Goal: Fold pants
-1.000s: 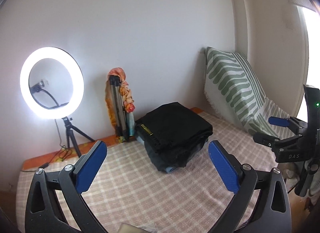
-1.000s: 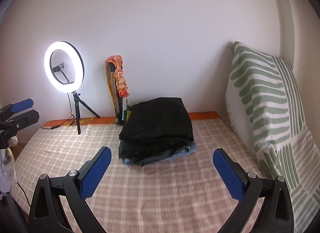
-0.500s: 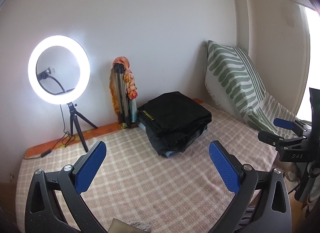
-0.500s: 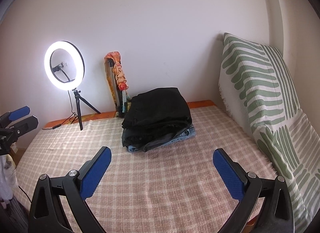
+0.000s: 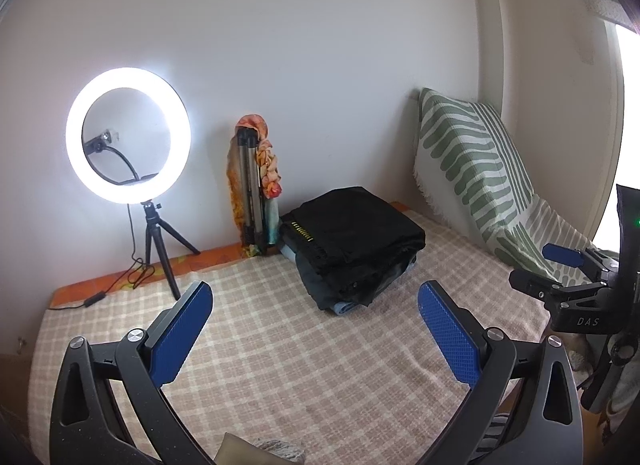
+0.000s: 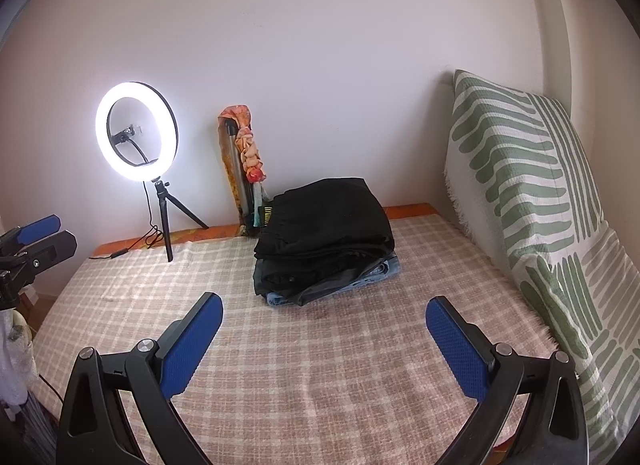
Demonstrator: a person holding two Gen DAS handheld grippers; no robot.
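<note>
Both claws hang level above the checked bed cover (image 6: 320,377), angled slightly down toward the wall. Left claw (image 5: 314,325) is spread wide, blue pads (image 5: 180,333) far apart, nothing between them. Right claw (image 6: 324,339) likewise gapes, holding nothing. Ahead of each, well beyond the fingertips, sits the stack of folded pants (image 6: 324,233) — black on top, denim at the bottom. Farther ahead and left of the pile stands a lit ring light (image 5: 128,135) — a striped pillow (image 6: 520,193) leans at the right.
</note>
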